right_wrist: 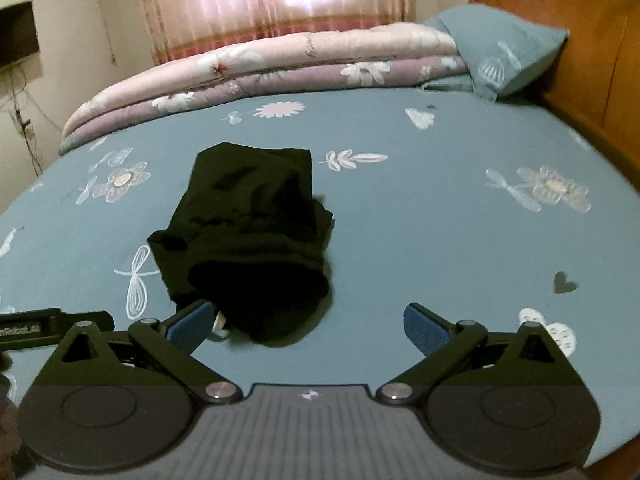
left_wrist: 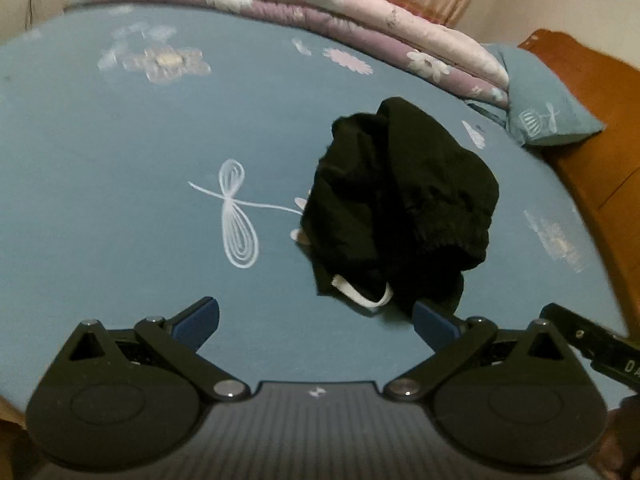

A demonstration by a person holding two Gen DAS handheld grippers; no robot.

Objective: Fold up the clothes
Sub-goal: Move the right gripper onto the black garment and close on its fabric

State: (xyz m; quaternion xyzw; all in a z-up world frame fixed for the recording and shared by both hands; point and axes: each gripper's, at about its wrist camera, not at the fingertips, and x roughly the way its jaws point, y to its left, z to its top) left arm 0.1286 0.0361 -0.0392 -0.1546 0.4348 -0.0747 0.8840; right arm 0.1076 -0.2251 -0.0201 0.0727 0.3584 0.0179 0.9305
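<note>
I am hovering my left gripper point(left_wrist: 316, 322) and right gripper point(right_wrist: 308, 326), both spread wide and holding nothing, just short of the crumpled black garment point(left_wrist: 400, 204) lying mid-bed on the blue sheet point(left_wrist: 120, 200).

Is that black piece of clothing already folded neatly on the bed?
No, the black garment lies in a crumpled heap on the blue bedsheet, with a white drawstring poking out.
</note>
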